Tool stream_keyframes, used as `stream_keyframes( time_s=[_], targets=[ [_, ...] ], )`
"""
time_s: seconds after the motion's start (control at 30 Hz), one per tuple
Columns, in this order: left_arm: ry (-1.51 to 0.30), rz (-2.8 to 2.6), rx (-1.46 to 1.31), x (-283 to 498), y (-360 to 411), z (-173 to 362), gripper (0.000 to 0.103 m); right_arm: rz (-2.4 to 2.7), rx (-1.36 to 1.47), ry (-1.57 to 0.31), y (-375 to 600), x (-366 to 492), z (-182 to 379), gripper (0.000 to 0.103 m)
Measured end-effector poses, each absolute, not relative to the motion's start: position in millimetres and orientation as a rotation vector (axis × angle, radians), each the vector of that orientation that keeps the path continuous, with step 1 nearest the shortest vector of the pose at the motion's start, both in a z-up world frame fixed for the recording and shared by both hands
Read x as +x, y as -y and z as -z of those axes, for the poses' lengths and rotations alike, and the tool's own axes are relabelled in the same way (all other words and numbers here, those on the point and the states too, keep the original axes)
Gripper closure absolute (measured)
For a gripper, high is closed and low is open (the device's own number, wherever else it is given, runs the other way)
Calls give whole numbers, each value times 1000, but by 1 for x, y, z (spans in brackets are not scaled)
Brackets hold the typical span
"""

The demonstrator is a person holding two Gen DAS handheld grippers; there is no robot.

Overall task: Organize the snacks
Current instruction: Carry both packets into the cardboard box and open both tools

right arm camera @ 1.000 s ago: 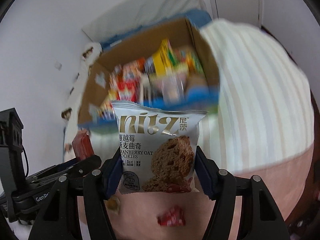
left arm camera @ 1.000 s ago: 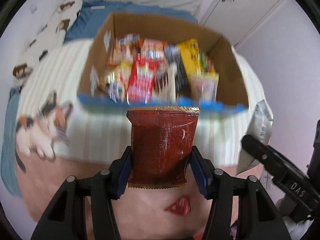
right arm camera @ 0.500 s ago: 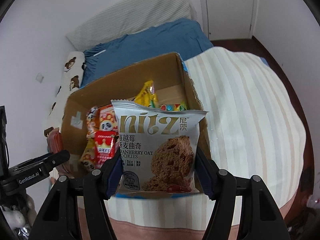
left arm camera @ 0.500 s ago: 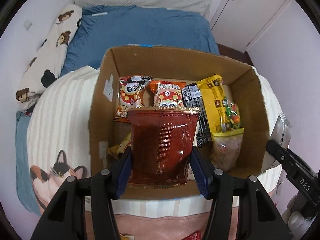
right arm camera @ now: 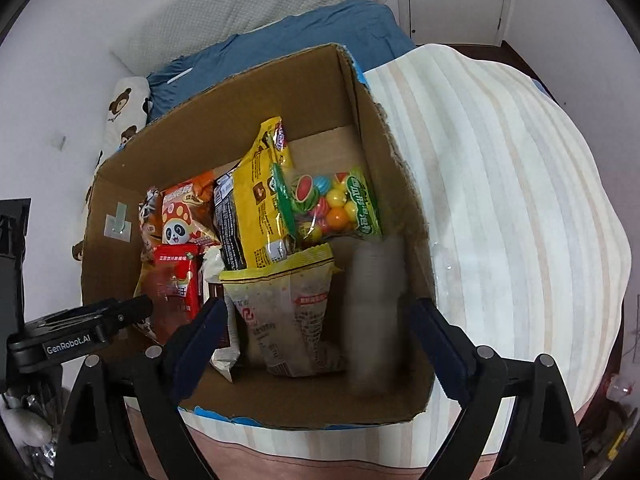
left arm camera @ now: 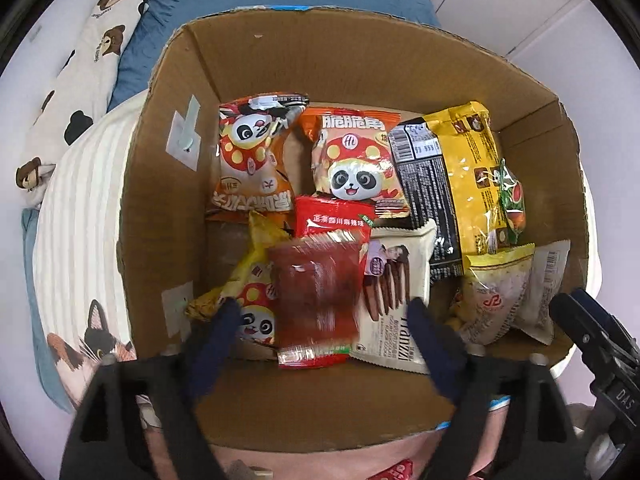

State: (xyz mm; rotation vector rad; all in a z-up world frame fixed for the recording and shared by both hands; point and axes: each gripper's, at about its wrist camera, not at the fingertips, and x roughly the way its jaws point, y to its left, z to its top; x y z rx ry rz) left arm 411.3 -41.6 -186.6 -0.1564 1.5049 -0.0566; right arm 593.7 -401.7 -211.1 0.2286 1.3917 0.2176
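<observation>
An open cardboard box (left arm camera: 168, 184) (right arm camera: 384, 184) holds several snack packets. My left gripper (left arm camera: 324, 316) is open above its near side. The dark red packet (left arm camera: 316, 300) is blurred between the spread fingers, free of them, over the other packets. My right gripper (right arm camera: 316, 316) is open too. The white cookie packet (right arm camera: 374, 312) is a blurred streak in the box's near right corner; it also shows in the left wrist view (left arm camera: 542, 288). The red packet shows in the right wrist view (right arm camera: 172, 300) next to the left gripper's finger (right arm camera: 120, 312).
The box stands on a striped blanket (right arm camera: 500, 200) with a cat print (left arm camera: 92, 336). Panda packets (left arm camera: 352, 168), a yellow bag (left arm camera: 476, 176) and a bag of gum balls (right arm camera: 332, 208) lie in the box. A small red packet (left arm camera: 394, 470) lies on the blanket before it.
Both grippers moved forward over the box and opened. The dark red packet left the left gripper and the cookie packet left the right one; both are dropping into the box.
</observation>
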Motion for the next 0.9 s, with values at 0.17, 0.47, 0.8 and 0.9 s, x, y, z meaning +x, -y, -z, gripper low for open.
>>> stream_keyframes(
  time_s=[0.17,0.47,0.8,0.9],
  targets=[
    [-1477,52,-178,410,36,178,15,-222,239,-1397,400,594,210,6],
    [-1406,47,-149,390,39,149,15,-244,207,-1392,391,582,196,5],
    [-1283,-26,-94,332,42,116,15,-262,93,-1319,378,540,167,5],
    [-1252,-35,-97,316,43,106,15,-262,94,-1295,381,524,158,5]
  ],
)
